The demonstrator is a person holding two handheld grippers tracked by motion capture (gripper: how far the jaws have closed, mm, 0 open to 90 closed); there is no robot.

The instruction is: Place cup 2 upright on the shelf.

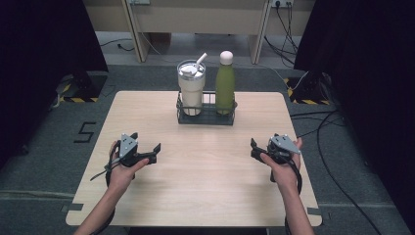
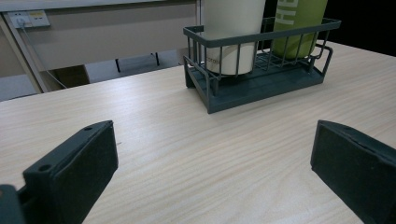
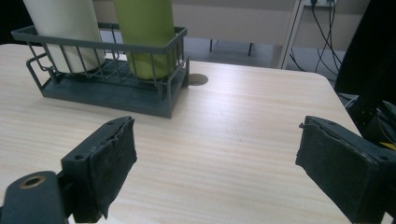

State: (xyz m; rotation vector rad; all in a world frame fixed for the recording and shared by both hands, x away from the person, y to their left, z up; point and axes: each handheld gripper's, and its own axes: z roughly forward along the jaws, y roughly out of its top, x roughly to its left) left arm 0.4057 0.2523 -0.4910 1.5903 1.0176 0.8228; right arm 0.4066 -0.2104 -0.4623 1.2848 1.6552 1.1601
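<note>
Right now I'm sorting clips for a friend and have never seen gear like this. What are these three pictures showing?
A person sits at a wooden table, holding a hand-operated claw in each hand: the left claw and the right claw. The high view looks down from above. The other two pictures come from cameras riding on each claw, looking along its black jaws. At the far side stands a dark wire rack holding a white tumbler with a straw and a green bottle. Both claws are open and hold nothing.

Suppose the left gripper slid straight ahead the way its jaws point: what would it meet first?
Probably the dark wire basket, at its near corner below the cream tumbler; bare wooden table lies before it.
</note>
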